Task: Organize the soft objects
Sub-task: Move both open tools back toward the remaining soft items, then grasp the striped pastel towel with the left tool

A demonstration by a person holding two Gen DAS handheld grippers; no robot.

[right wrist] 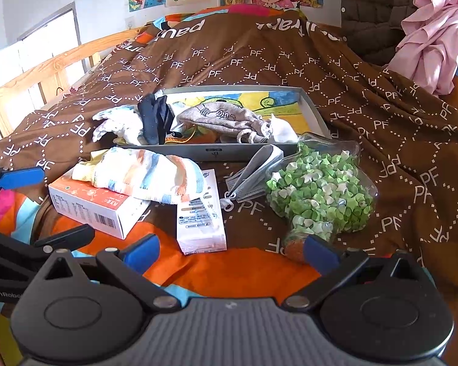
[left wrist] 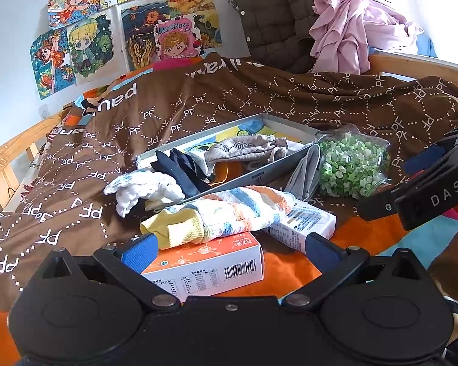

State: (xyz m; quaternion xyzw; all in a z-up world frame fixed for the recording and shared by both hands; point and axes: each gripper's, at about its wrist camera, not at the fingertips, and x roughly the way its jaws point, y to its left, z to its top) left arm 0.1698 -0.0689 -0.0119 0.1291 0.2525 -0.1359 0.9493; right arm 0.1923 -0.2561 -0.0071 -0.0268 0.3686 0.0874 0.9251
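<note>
A striped sock [left wrist: 229, 210] [right wrist: 146, 175] lies across an orange-and-white box [left wrist: 207, 265] [right wrist: 97, 204]. A grey tray [left wrist: 268, 174] [right wrist: 216, 152] holds a beige pouch [left wrist: 247, 149] [right wrist: 223, 116] and a dark sock [left wrist: 180, 167] [right wrist: 155, 119]. A white fluffy sock [left wrist: 143, 189] [right wrist: 116, 125] hangs at its left end. A grey face mask [left wrist: 305, 170] [right wrist: 253, 170] lies in front of the tray. My left gripper [left wrist: 229, 250] is open, just short of the box and striped sock. My right gripper [right wrist: 229, 253] is open and empty above the bedcover.
A star-shaped jar of green paper stars [left wrist: 351, 164] [right wrist: 320, 192] lies right of the mask. A white carton [left wrist: 305, 222] [right wrist: 201, 213] lies by the orange box. A wooden bed rail [right wrist: 45, 70] runs on the left. A brown jacket [left wrist: 274, 21] and pink cloth [left wrist: 345, 27] hang behind.
</note>
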